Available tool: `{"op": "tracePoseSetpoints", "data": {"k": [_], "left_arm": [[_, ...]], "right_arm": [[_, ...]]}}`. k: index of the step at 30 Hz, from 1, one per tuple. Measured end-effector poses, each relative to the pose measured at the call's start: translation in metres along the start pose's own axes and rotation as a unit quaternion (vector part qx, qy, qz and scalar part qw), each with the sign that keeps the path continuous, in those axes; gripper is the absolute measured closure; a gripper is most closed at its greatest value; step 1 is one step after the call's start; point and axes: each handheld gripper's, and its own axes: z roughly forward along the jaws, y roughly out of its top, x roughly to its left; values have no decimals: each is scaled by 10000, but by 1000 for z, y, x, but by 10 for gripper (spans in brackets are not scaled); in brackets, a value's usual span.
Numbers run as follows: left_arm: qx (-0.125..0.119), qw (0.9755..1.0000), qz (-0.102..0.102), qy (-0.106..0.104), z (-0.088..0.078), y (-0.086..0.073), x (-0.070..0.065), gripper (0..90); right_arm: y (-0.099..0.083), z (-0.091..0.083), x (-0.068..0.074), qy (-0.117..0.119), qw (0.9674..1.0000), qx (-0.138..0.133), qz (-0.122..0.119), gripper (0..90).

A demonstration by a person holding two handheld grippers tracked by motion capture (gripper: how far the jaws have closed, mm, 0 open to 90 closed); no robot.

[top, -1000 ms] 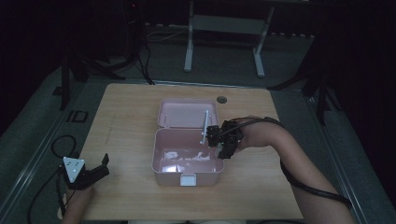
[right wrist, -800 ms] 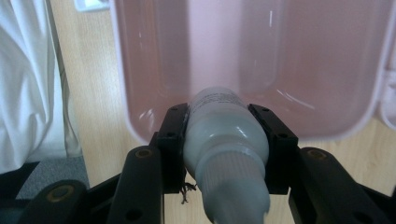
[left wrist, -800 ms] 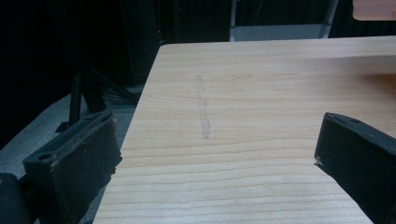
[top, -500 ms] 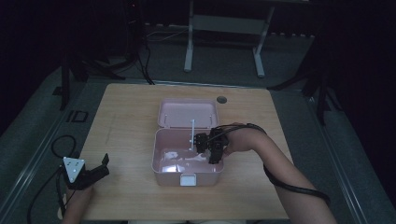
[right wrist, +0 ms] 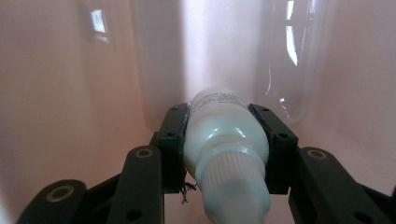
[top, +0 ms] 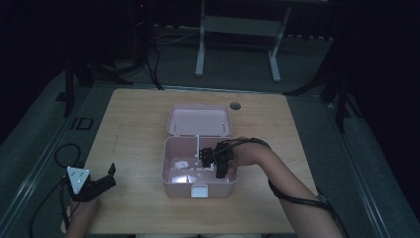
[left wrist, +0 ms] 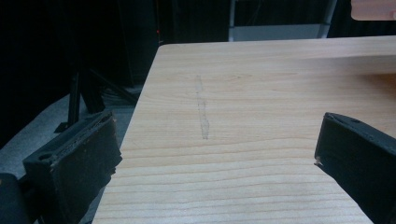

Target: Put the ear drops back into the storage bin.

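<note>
small white bottle (right wrist: 227, 135) clamped across its body by right gripper (right wrist: 226, 140), low inside open pink box (top: 171, 171); looks light, smooth plastic, likely slippery; best held mid-body below the ribbed cap; left gripper (left wrist: 219, 149) spread wide, empty, over bare wooden table (top: 133, 119); dark room, metal stand behind

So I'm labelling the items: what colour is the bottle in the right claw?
White, ribbed cap included; the bottle shows best in the right gripper view.

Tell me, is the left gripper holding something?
No, the left gripper has its jaws wide apart with just bare wooden table between them.
</note>
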Motion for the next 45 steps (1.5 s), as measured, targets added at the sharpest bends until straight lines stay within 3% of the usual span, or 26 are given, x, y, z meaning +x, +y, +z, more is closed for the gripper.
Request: {"op": "tracePoseSetpoints", "data": {"k": [13, 24, 33, 45], "left_arm": [[-4, 10000, 0, -1, 0, 0, 0, 3], [-6, 10000, -1, 0, 0, 0, 0, 3], [-11, 10000, 1, -9, 0, 0, 0, 3], [-11, 10000, -2, -8, 0, 0, 0, 3]], "right_arm": [[7, 25, -1, -13, 9996, 216, -203, 595], [11, 35, -5, -21, 9991, 425, -15, 594], [14, 49, -3, 22, 9977, 668, -134, 594], [13, 41, -3, 221, 9979, 599, -87, 516]]}}
